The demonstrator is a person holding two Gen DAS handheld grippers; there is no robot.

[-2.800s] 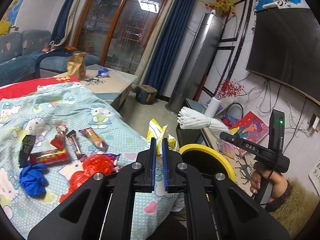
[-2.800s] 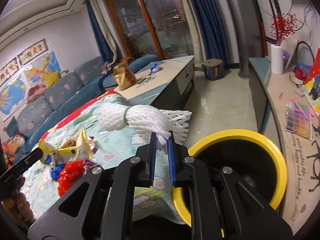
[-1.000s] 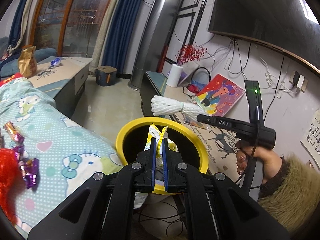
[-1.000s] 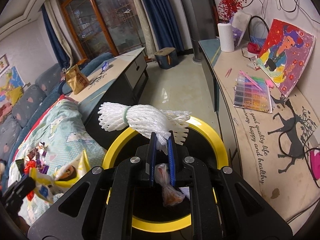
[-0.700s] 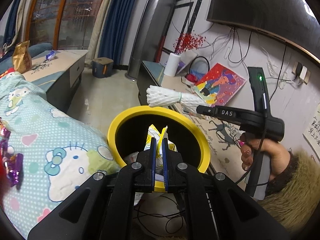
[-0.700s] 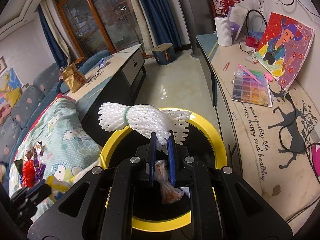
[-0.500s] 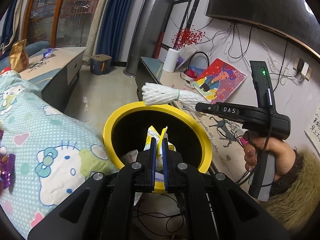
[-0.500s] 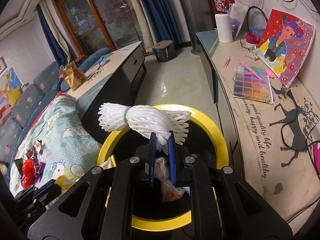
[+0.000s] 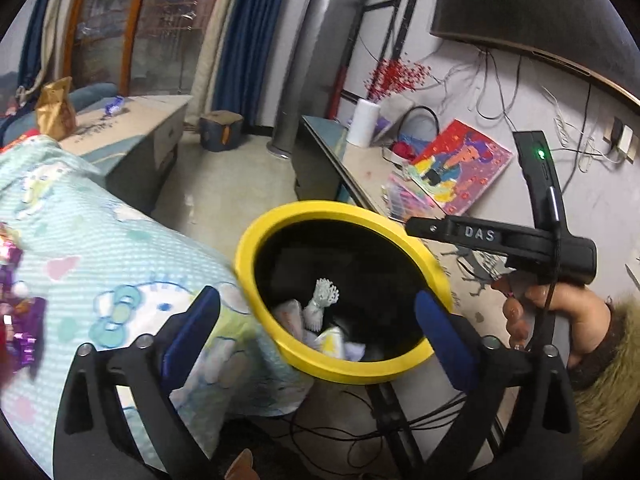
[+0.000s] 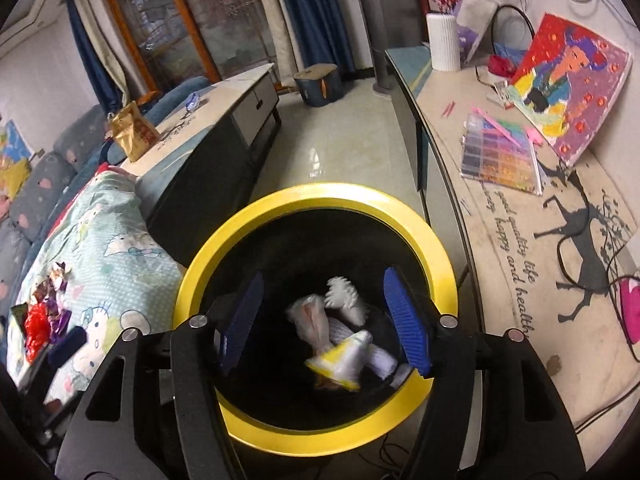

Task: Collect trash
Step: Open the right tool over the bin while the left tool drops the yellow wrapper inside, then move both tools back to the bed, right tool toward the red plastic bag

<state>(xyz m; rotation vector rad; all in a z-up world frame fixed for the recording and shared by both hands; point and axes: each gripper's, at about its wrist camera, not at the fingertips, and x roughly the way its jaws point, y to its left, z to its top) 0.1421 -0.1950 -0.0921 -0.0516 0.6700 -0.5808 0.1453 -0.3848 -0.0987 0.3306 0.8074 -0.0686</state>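
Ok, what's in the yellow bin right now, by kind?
White foam net: 1
Yellow-and-white wrapper: 1
Clear plastic bag: 1
Total: 3 that can be made out in the yellow bin; the contents are blurred, so more may lie underneath.

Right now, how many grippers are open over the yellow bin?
2. The left gripper and the right gripper both hang open above the yellow bin, each holding nothing; dropped trash lies inside the bin.
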